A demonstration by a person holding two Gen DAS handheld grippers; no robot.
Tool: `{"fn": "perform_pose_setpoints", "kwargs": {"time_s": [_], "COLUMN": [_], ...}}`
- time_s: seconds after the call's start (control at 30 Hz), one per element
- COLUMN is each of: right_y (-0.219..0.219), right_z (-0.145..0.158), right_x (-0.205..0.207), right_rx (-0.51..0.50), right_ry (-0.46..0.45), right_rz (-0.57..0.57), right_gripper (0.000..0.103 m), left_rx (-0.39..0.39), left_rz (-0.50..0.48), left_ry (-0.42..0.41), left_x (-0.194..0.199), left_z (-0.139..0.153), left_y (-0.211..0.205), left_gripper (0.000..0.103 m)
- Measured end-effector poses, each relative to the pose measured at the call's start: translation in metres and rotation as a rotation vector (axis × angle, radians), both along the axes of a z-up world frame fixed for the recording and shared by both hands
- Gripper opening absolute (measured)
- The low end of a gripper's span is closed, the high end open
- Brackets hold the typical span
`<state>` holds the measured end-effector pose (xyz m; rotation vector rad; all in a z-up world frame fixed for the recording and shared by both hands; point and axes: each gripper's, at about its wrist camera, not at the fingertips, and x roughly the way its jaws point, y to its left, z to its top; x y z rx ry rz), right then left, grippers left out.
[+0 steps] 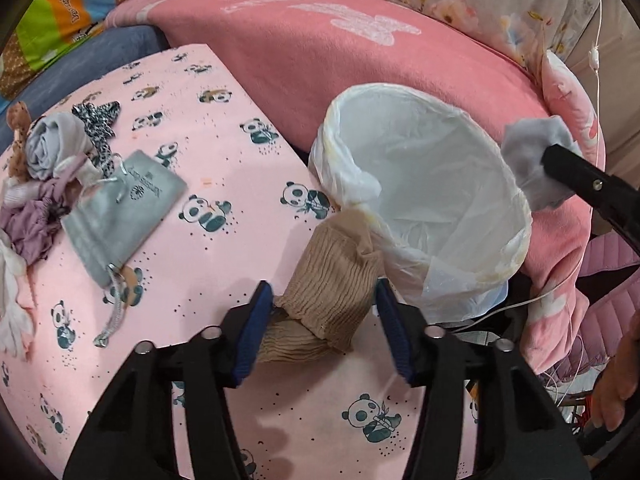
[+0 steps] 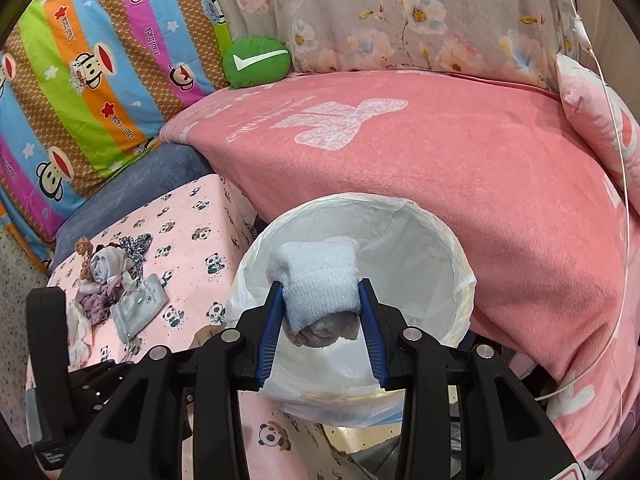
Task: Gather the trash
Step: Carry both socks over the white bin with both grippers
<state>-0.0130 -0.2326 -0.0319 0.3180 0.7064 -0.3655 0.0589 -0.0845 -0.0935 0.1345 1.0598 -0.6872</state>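
Right wrist: right tongs (image 2: 322,312) grip pale sock (image 2: 318,280) over bin (image 2: 460,276).

Pink panda-print surface (image 1: 240,184) with items lying on it

A tan ribbed sock (image 1: 332,276) lies at the near edge beside the white-lined bin (image 1: 424,200); left of the sock a grey drawstring pouch (image 1: 120,208), then a heap of rolled clothes (image 1: 44,172).

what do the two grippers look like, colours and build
Both look alike. The left gripper and right gripper each have two black plastic fingers with angular cut-outs, silver round bolt heads on top, and ribbed blue pads lining the inner faces. In the right wrist view, the left gripper's black body shows at the left edge. No sleeve or cable on them is visible.
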Motion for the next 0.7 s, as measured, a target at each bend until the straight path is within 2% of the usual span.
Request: {"fn": "perform_pose_setpoints", "kwargs": {"time_s": [0.1,0.17,0.47,0.7], "right_y": [0.000,0.000,-0.007,-0.023], "right_z": [0.000,0.000,0.007,0.013], "right_x": [0.000,0.000,0.004,0.006], "right_rx": [0.005,0.003,-0.016,-0.036], "right_ry": [0.001,0.001,-0.012,-0.013], "right_rz": [0.000,0.000,-0.020,-0.051], "right_gripper": [0.038,0.038,0.038,0.038], "left_rx": [-0.018,-0.030,-0.140,-0.155], "left_rz": [-0.013,-0.018,-0.062,-0.110], "left_ry": [0.007,0.005,-0.071,-0.105], "left_x": [0.000,0.000,0.008,0.020], "left_z": [0.003,0.009,0.064,0.080], "left_y": [-0.001,-0.001,-0.028,-0.064], "left_gripper": [0.027,0.021,0.021,0.022]}}
